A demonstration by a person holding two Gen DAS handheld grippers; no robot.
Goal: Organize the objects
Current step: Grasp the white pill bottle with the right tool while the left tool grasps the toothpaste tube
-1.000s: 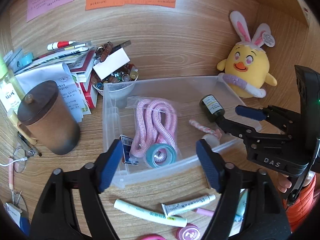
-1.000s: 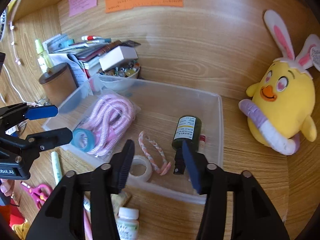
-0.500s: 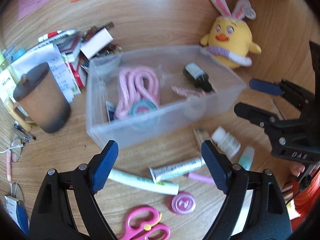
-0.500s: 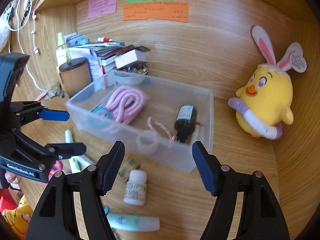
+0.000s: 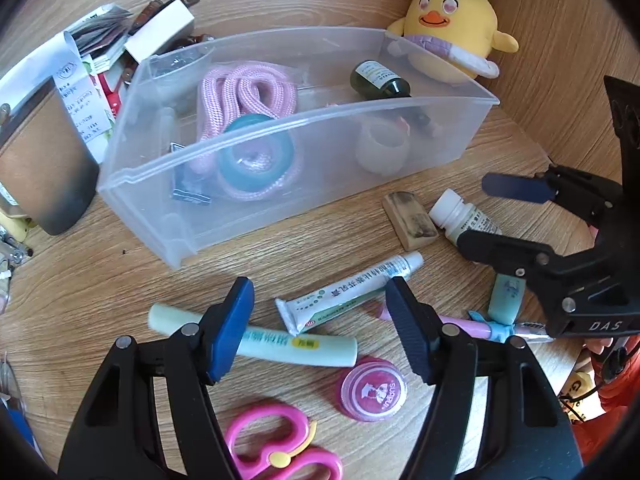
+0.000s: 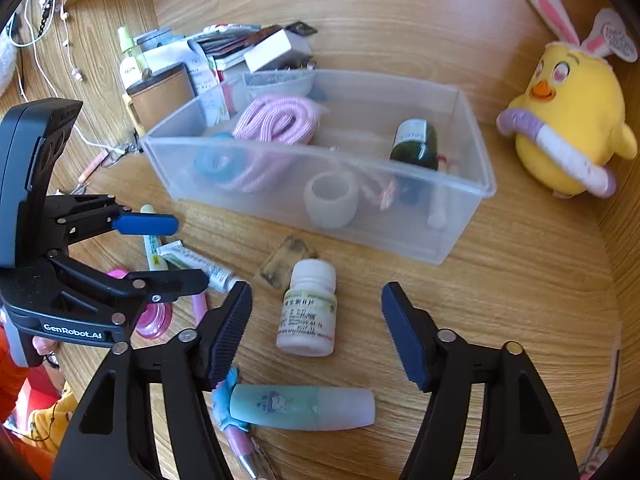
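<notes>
A clear plastic bin (image 5: 280, 196) (image 6: 452, 236) on the wooden desk holds a pink rope (image 5: 240, 92), a teal tape roll (image 5: 252, 164), a white tape roll (image 6: 330, 200) and a dark green bottle (image 6: 414, 144). In front of it lie a white ointment tube (image 5: 352, 288), a pale green tube (image 5: 276, 342), a white pill bottle (image 6: 308, 310), a teal capped tube (image 6: 304, 406) and a wooden block (image 6: 284, 262). My left gripper (image 5: 320, 328) is open above the ointment tube. My right gripper (image 6: 316, 332) is open around the pill bottle, above it.
A yellow chick plush (image 6: 568, 124) stands right of the bin. A brown lidded cup (image 5: 44, 172), papers and books crowd the back left. Pink scissors (image 5: 276, 448), a pink round case (image 5: 374, 390) and a pink pen (image 5: 476, 326) lie near the front.
Both grippers have pulled back from over the bin and come down toward the loose items in front of it. Both stay open and empty.
</notes>
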